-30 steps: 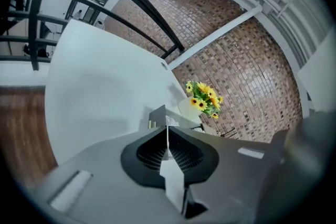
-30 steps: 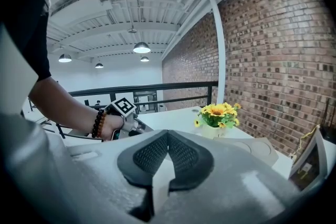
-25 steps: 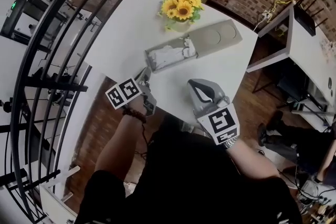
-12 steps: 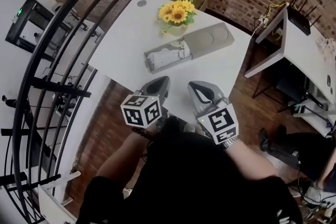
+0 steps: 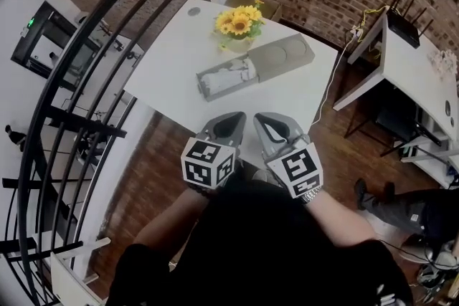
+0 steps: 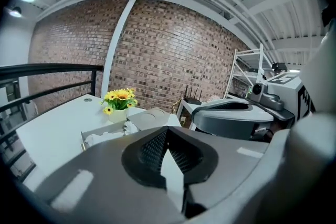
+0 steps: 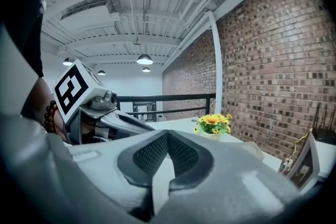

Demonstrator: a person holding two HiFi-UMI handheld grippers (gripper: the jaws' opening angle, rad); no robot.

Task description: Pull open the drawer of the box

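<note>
Head view: finds box (image 5: 280,57) mid-counter (image 5: 172,61), drawer (image 5: 201,84) already out, well apart from left claw (image 5: 228,124) and right claw (image 5: 267,127). Left gripper view: clenched, empty. Right gripper view: likewise clenched, empty. Probably light, stiff; pinch drawer's front lip.

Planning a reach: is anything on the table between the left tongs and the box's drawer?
Nothing visible: only bare white table lies between the left tongs and the drawer; the sunflowers stand beyond the box.
</note>
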